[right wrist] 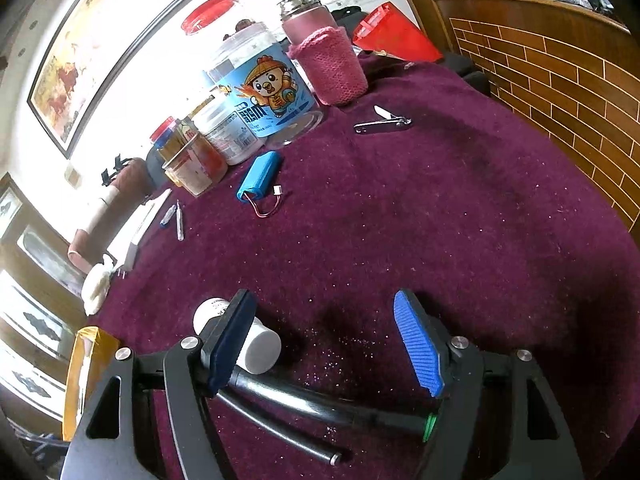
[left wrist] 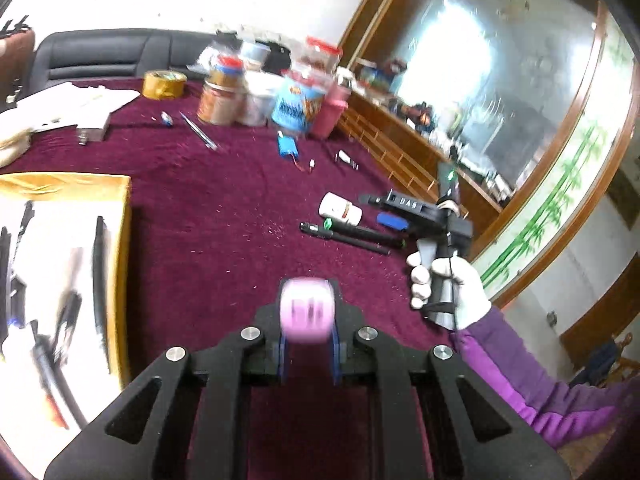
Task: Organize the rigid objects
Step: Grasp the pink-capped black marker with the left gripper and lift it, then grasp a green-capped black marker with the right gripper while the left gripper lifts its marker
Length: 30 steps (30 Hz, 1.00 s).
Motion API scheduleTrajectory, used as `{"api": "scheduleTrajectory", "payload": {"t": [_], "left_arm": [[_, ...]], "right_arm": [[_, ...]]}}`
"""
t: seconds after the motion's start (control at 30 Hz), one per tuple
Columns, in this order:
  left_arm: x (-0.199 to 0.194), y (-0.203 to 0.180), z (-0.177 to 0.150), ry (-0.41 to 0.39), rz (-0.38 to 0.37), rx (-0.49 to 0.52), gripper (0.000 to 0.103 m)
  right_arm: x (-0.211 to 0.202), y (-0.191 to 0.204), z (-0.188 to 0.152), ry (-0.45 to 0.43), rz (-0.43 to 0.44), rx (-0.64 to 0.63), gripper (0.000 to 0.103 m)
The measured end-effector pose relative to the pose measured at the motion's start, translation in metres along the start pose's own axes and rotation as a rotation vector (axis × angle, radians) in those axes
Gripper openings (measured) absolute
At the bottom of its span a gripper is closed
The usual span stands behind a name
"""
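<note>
Here, motion blur smears much of the left wrist view: the pink object (left wrist: 306,312) pinched between the left gripper (left wrist: 308,334) fingers is a soft-edged barrel shape with dark marks on its face that cannot be read. The open yellow-edged box (left wrist: 116,240) at the near left is cut off by the frame, and the dark pens or tools lying in it are streaked beyond telling apart.

The right gripper (right wrist: 330,340), seen from the left view with the letters "DAS" on its body, hangs with its blue-padded fingers spread wide and nothing between them. Its left finger (right wrist: 230,340) covers part of a small white bottle (right wrist: 256,344) lying on the maroon tablecloth (right wrist: 440,220); the bottle's label is too small to read. Two black pens (right wrist: 316,404) lie near it, partly hidden under the gripper frame.

Farther off stand a clear jar with a blue cartoon-chick label (right wrist: 268,96) whose characters are illegible, a pink flask in a knitted sleeve (right wrist: 328,60), a blue battery pack (right wrist: 259,174) and a nail clipper (right wrist: 382,123).
</note>
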<state>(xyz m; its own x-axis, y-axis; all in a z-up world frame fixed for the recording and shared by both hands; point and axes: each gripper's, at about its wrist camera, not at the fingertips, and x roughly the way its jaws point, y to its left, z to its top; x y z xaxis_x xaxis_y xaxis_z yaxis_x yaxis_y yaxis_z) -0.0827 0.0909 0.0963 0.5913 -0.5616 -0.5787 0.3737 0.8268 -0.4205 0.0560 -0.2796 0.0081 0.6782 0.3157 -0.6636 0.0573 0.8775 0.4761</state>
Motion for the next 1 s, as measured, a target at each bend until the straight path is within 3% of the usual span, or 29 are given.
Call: {"api": "scheduleTrajectory", "payload": {"t": [0.17,0.27,0.33,0.63,0.7,0.77,0.83,0.9,1.0], "left_arm": [[-0.03,0.009,-0.009,-0.042,-0.013,-0.016,0.012],[-0.039,0.011,-0.013,-0.056,-0.032,-0.006,0.012],[-0.041,0.013,-0.014,-0.06,-0.043,-0.007,0.012],[-0.04,0.026,-0.021,-0.055,-0.081,-0.055,0.012],[-0.04,0.027,-0.023,-0.051,-0.08,-0.062,0.012],[-0.041,0.027,-0.023,-0.05,-0.082,-0.064,0.012],[-0.041,0.027,-0.024,-0.05,-0.083,-0.064,0.012],[-0.042,0.027,-0.025,-0.052,-0.083,-0.064,0.012],[-0.042,0.027,-0.029,-0.046,-0.081,-0.062,0.012]], "right_arm": [[-0.001,-0.006,0.002,0.005,0.044,0.034,0.07],[-0.006,0.003,-0.002,0.063,-0.033,0.023,0.07],[-0.012,0.014,-0.013,0.114,-0.036,-0.001,0.07],[-0.025,0.068,-0.066,0.303,0.057,-0.215,0.072],[-0.028,0.076,-0.067,0.27,0.013,-0.253,0.072],[-0.032,0.08,-0.065,0.212,-0.061,-0.289,0.067],[-0.03,0.083,-0.063,0.187,-0.119,-0.314,0.044],[-0.025,0.085,-0.063,0.187,-0.161,-0.325,0.033],[-0.016,0.086,-0.062,0.17,-0.192,-0.321,0.031]]}}
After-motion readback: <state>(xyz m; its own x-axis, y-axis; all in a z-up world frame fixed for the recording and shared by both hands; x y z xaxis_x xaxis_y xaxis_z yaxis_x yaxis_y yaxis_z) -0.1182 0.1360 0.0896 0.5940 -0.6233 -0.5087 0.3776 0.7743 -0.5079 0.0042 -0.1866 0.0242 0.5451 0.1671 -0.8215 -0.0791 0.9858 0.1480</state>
